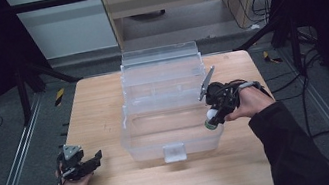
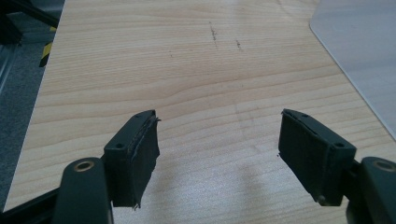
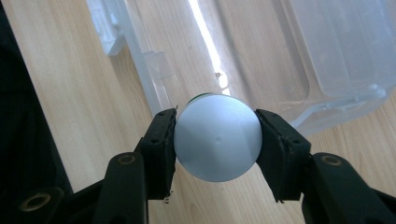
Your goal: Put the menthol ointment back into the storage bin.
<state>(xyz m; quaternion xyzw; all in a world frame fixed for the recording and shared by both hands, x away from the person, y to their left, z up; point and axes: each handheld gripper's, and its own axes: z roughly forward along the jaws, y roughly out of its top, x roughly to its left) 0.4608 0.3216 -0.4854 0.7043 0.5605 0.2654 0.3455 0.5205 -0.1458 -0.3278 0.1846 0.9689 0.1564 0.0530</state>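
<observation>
1. Right gripper: jaws clamp a white round bulb with a green base, held above the front right corner of the clear plastic storage box.
2. Left gripper: jaws spread, nothing between them, over the bare wooden table, well left of the box.

High view: fixed above the near edge, facing forward and down on the whole surface. Left gripper view: close over bare wood. Right gripper view: close, looking down. All three share the box.
</observation>
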